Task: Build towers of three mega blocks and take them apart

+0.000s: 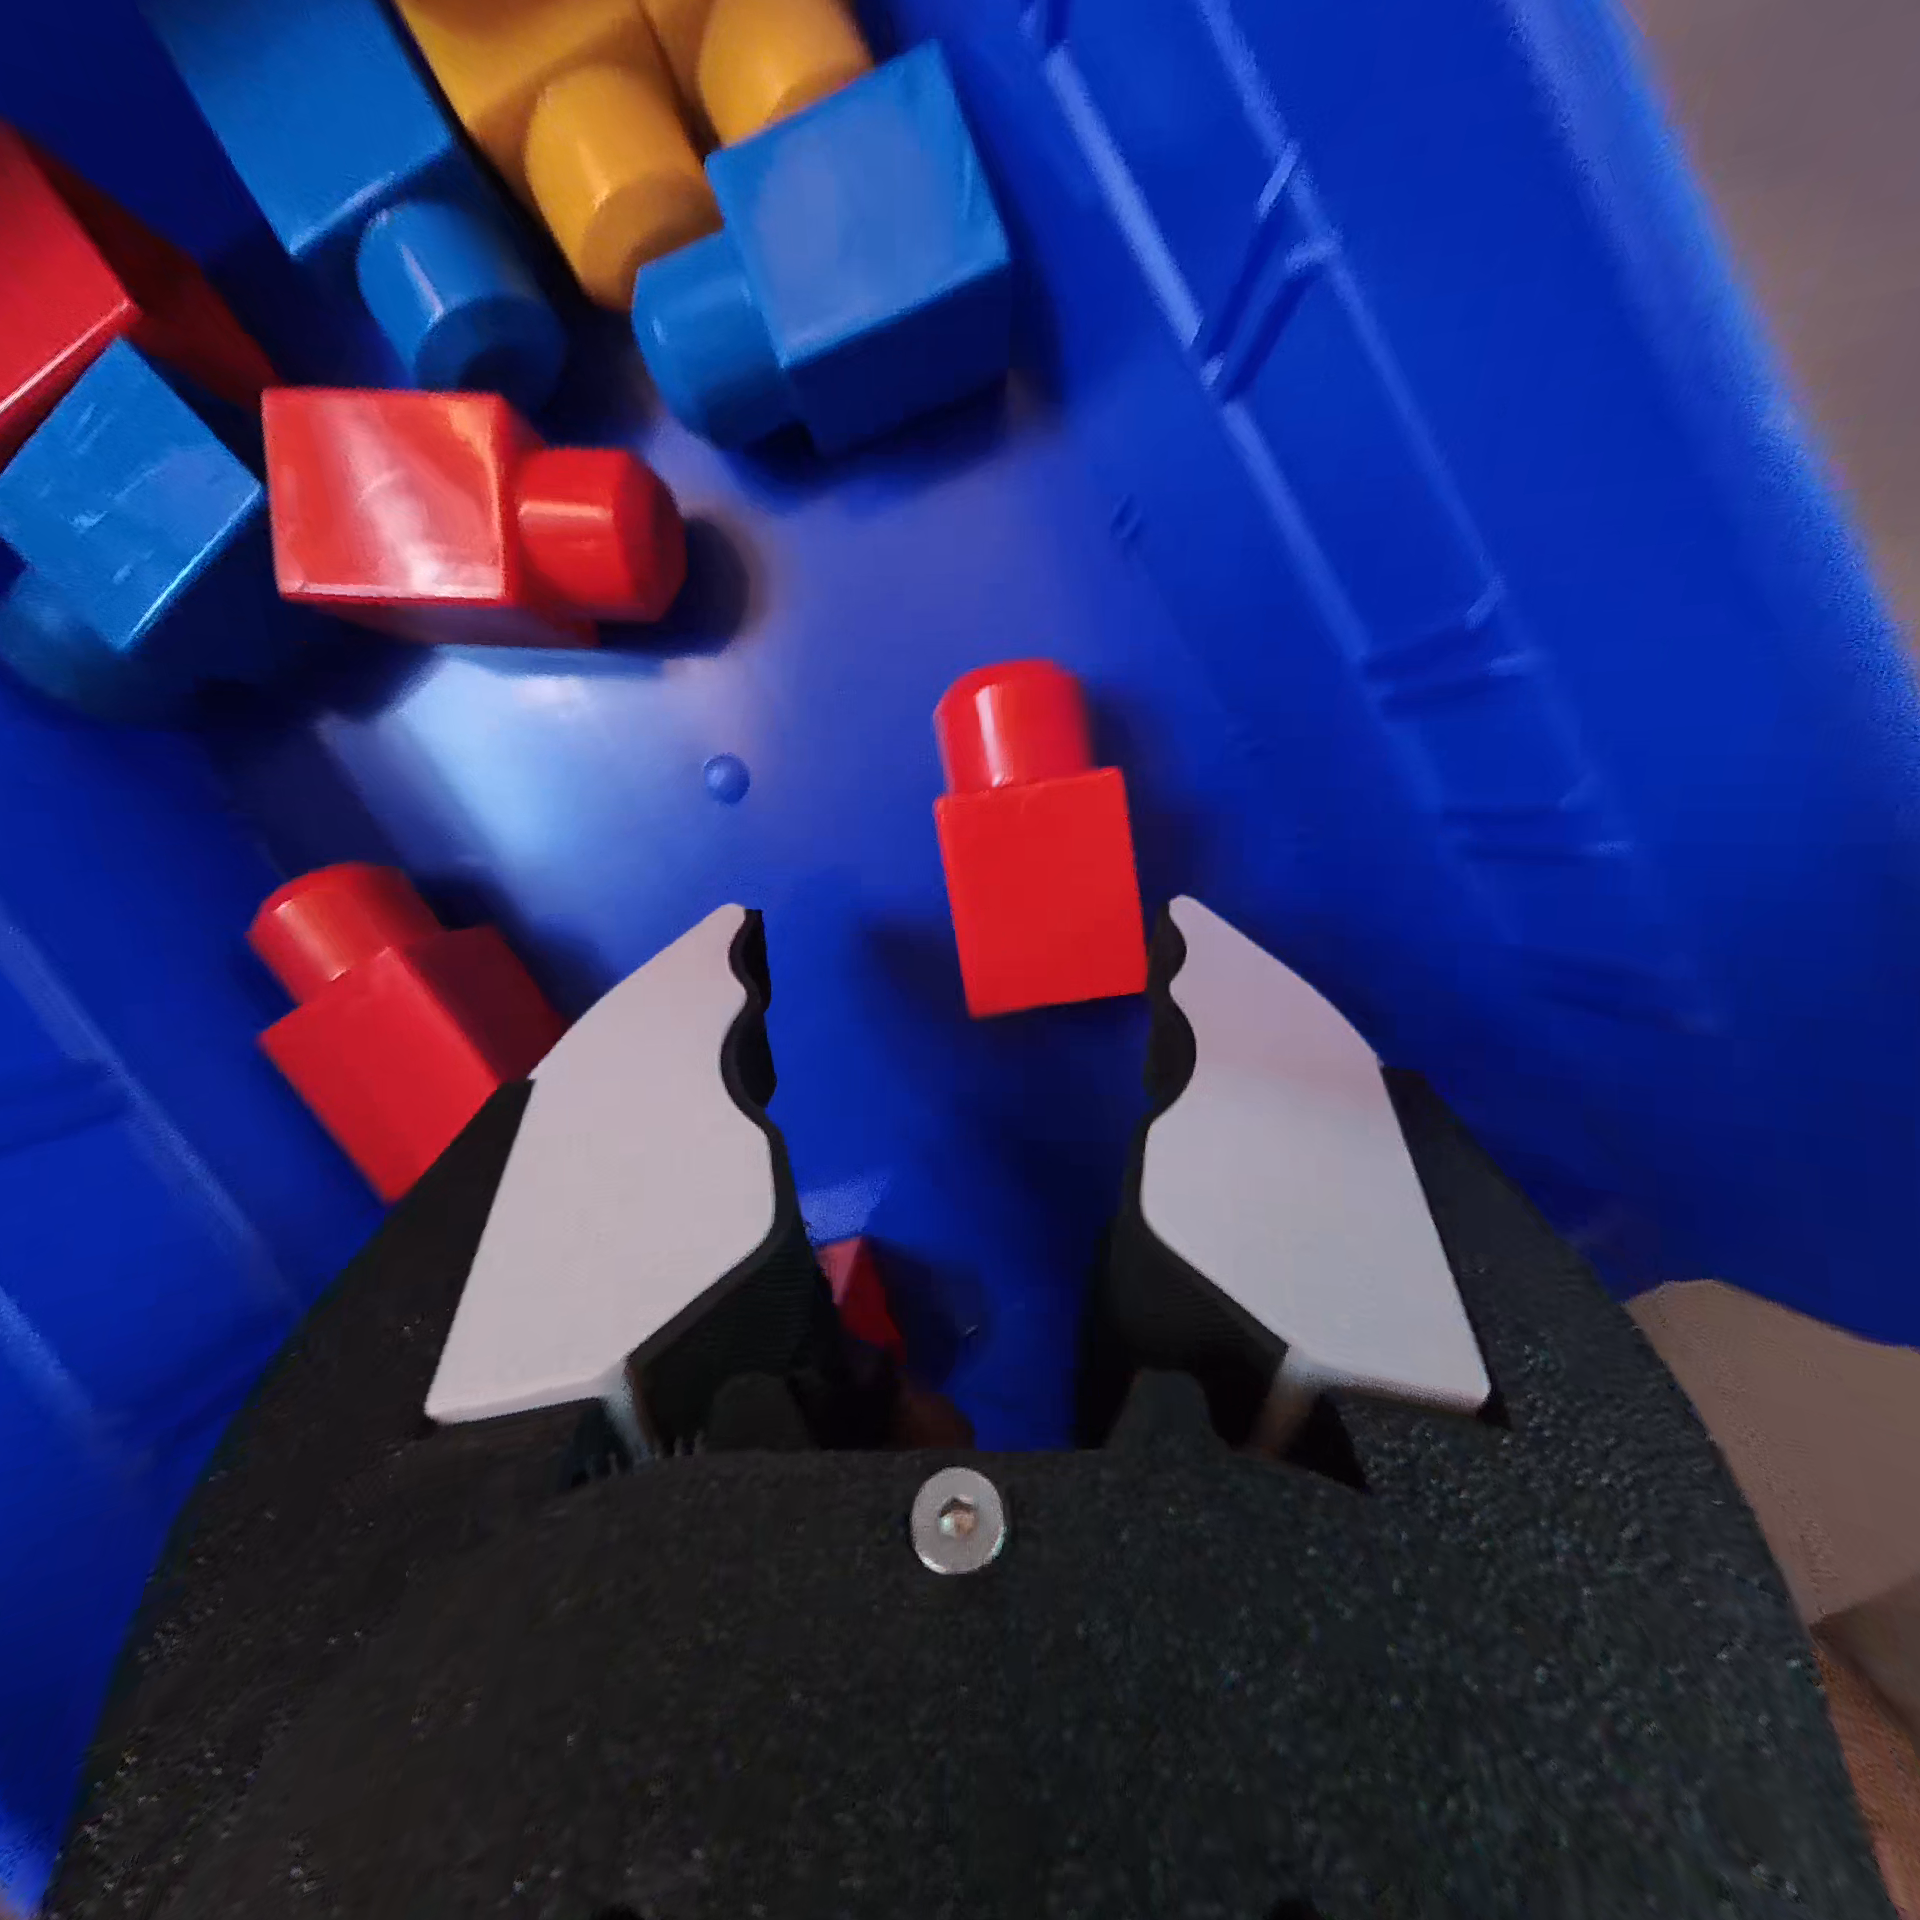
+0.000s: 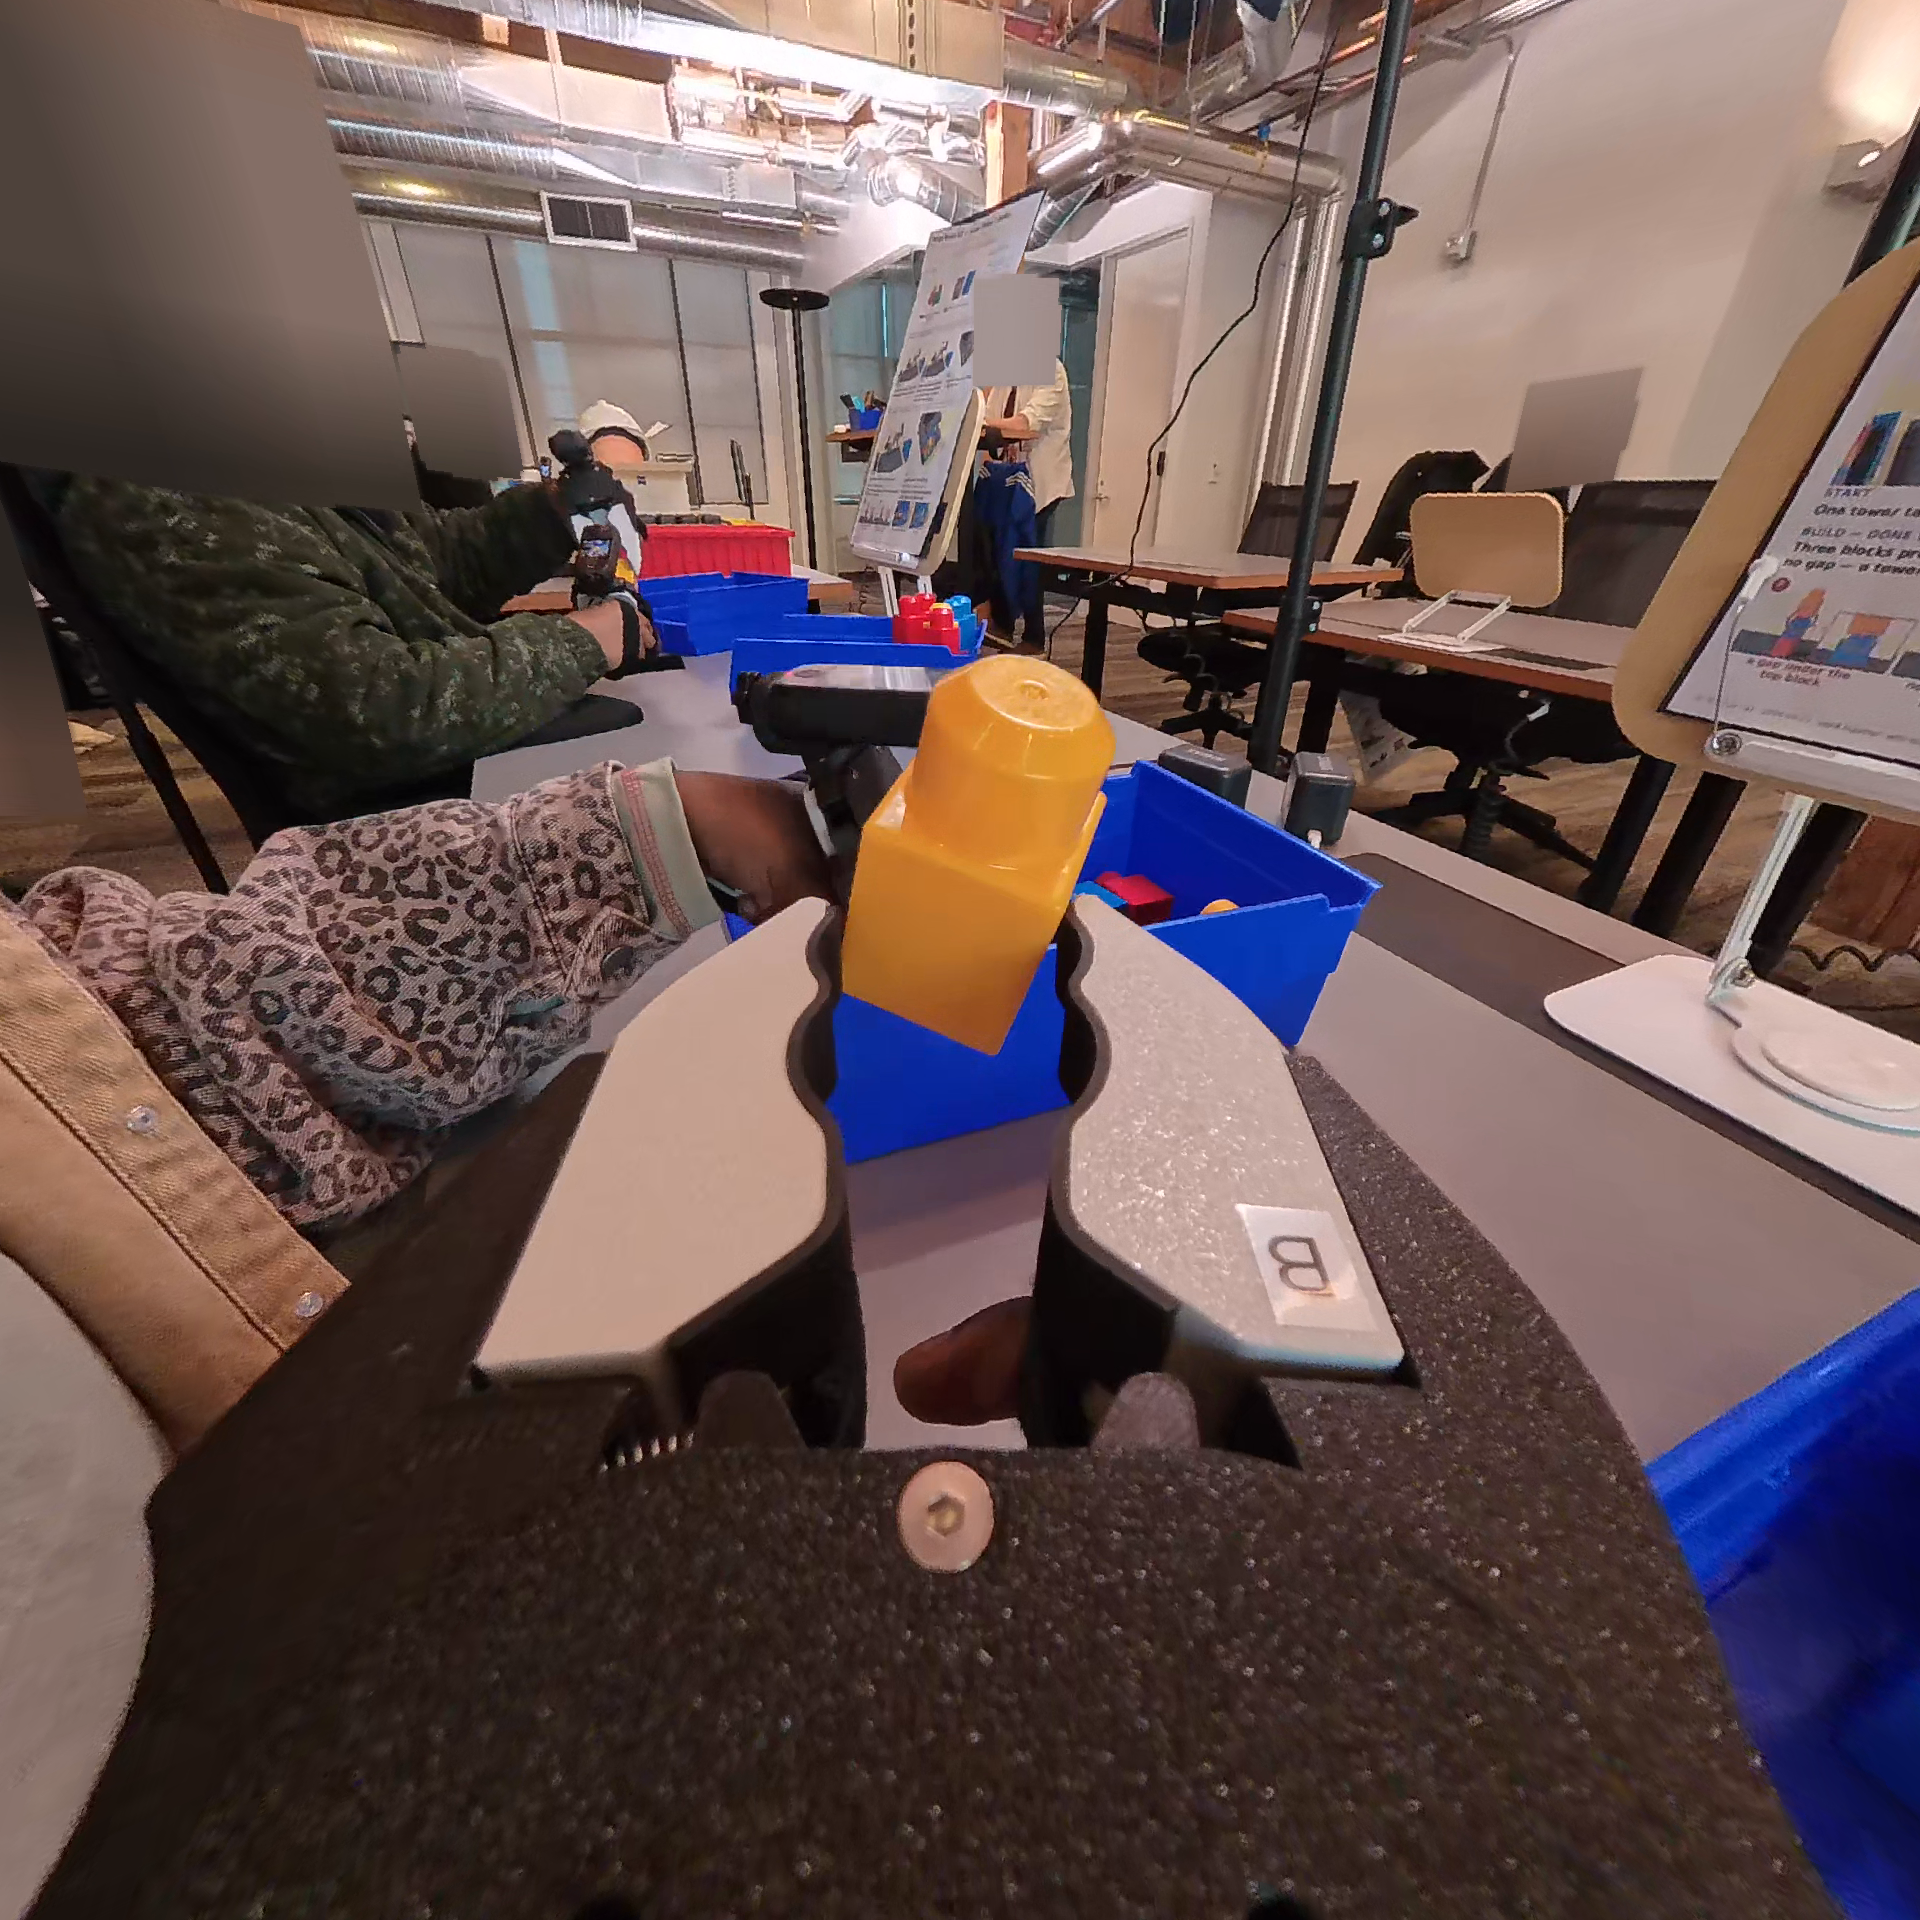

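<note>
In the left wrist view my left gripper (image 1: 961, 920) is open and empty, reaching down into a blue bin (image 1: 1455, 520). A small red one-stud block (image 1: 1039, 894) lies on the bin floor between the fingertips, close to the right finger, with a wide gap to the left finger. In the right wrist view my right gripper (image 2: 951, 914) is shut on a yellow one-stud block (image 2: 966, 883), held tilted, stud up, above the table in front of the same blue bin (image 2: 1226, 935). The left gripper's body (image 2: 831, 707) shows over that bin, its fingers hidden inside.
More loose blocks lie in the bin: red (image 1: 395, 509), red (image 1: 384, 1018), blue (image 1: 873, 249), yellow (image 1: 582, 125). A patterned sleeve (image 2: 364, 956) crosses at left. An instruction stand (image 2: 1787, 540) is at right, another blue bin (image 2: 1818, 1558) at lower right. A seated person (image 2: 312, 623) is at far left.
</note>
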Demonstrator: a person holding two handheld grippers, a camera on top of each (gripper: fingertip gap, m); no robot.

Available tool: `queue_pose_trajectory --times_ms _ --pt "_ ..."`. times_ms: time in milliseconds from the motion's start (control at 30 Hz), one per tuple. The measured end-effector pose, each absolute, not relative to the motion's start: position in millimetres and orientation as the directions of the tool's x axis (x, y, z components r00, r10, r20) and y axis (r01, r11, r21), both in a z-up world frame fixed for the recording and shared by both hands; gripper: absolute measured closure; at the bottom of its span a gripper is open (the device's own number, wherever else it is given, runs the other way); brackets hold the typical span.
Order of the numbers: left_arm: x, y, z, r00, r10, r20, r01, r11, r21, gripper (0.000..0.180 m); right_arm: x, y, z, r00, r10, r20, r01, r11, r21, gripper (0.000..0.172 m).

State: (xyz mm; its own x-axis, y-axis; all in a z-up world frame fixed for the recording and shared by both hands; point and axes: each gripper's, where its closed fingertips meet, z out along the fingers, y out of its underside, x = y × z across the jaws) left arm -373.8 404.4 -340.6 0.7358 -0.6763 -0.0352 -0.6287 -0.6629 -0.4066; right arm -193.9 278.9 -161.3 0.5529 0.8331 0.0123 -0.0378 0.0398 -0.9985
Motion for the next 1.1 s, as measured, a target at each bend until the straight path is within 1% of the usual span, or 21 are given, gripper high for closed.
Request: queue_pose_trajectory --times_ms 33,67,167,200,233,267,300,333,400,433,467,500,533,567,600,633,667,733,833,1000,1100 --pt "-380.2 404.2 -342.2 0.732 -0.677 -0.072 -0.648 -0.661 -0.379 0.113 -194.3 278.5 -160.7 0.553 0.833 0.015 -0.036 0.042 -0.998 0.132" --pt "-381.3 404.5 -341.1 0.722 -0.686 -0.090 -0.661 -0.647 -0.381 0.114 -194.5 278.2 -160.1 0.552 0.833 0.018 -0.035 0.045 -0.998 0.132" --pt "-361.1 407.4 -330.0 0.703 -0.711 -0.031 -0.632 -0.603 -0.488 0.117 -196.6 278.0 -160.4 0.546 0.837 0.017 -0.035 0.043 -0.998 0.132" --pt "-358.8 409.8 -330.8 0.689 -0.724 -0.044 -0.648 -0.586 -0.487 0.117 -198.0 278.1 -161.8 0.542 0.841 0.014 -0.031 0.036 -0.999 0.132" --pt "-359.0 411.0 -336.1 0.662 -0.746 -0.070 -0.686 -0.566 -0.457 0.120 -199.3 278.0 -163.5 0.537 0.844 0.012 -0.026 0.030 -0.999 0.132" --pt "-361.3 409.1 -345.9 0.631 -0.772 -0.084 -0.731 -0.554 -0.398 0.125 -200.7 277.7 -164.9 0.531 0.847 0.011 -0.022 0.027 -0.999 0.132" --pt "-364.7 404.3 -357.0 0.604 -0.793 -0.075 -0.767 -0.554 -0.324 0.139 -202.4 276.9 -166.3 0.523 0.852 0.009 -0.018 0.022 -1.000 0.132" --pt "-357.5 400.6 -357.8 0.595 -0.804 -0.009 -0.758 -0.557 -0.340 0.144 -204.1 275.6 -168.4 0.512 0.859 0.009 -0.009 0.016 -1.000 0.132" --pt "-345.2 403.9 -340.6 0.608 -0.788 0.098 -0.668 -0.574 -0.473 0.144 -207.3 274.5 -174.9 0.494 0.869 0.008 0.019 -0.001 -1.000 0.132" --pt "-341.5 410.2 -324.0 0.619 -0.776 0.121 -0.594 -0.563 -0.574 0.144 -209.7 273.6 -179.7 0.480 0.877 -0.001 0.031 -0.019 -0.999 0.132" --pt "-334.7 414.6 -299.4 0.603 -0.784 0.148 -0.494 -0.512 -0.703 0.144 -213.7 271.8 -185.6 0.453 0.891 -0.018 0.044 -0.042 -0.998 0.132" --pt "-325.7 413.1 -266.5 0.554 -0.812 0.186 -0.351 -0.430 -0.831 0.144 -218.2 269.8 -191.9 0.424 0.905 -0.038 0.052 -0.066 -0.996 0.133" --pt "-316.3 402.5 -226.7 0.458 -0.858 0.232 -0.163 -0.338 -0.927 0.144 -223.0 269.1 -197.7 0.401 0.914 -0.059 0.054 -0.088 -0.995 0.132" --pt "-310.6 384.1 -184.5 0.328 -0.907 0.264 0.055 -0.260 -0.964 0.145 -228.6 268.2 -203.4 0.378 0.922 -0.083 0.052 -0.111 -0.992 0.132" --pt "-310.2 363.2 -148.7 0.202 -0.941 0.270 0.253 -0.216 -0.943 0.145 -234.8 266.6 -208.9 0.351 0.930 -0.111 0.051 -0.137 -0.989 0.132" --pt "-310.5 345.0 -126.1 0.115 -0.959 0.259 0.384 -0.198 -0.902 0.145 -241.7 264.4 -214.0 0.324 0.936 -0.136 0.053 -0.161 -0.986 0.132" --pt "-305.9 325.4 -115.7 0.039 -0.974 0.225 0.435 -0.186 -0.881 0.145 -248.7 261.9 -218.1 0.297 0.942 -0.154 0.055 -0.178 -0.982 0.132" --pt "-289.0 295.1 -114.8 -0.025 -0.990 0.142 0.434 -0.139 -0.890 0.144 -261.7 255.6 -224.5 0.252 0.952 -0.174 0.070 -0.197 -0.978 0.132" --pt "-266.9 268.8 -129.7 -0.076 -0.995 0.060 0.368 -0.084 -0.926 0.145 -270.7 248.3 -224.0 0.217 0.963 -0.159 0.081 -0.180 -0.980 0.133" --pt "-249.2 260.0 -145.7 -0.157 -0.976 0.149 0.358 -0.197 -0.913 0.145 -268.2 245.2 -221.2 0.229 0.971 -0.074 0.121 -0.104 -0.987 0.133" --pt "-238.5 254.6 -156.2 -0.180 -0.971 0.156 0.324 -0.208 -0.923 0.145 -265.0 242.9 -220.7 0.231 0.972 -0.036 0.134 -0.068 -0.989 0.133"
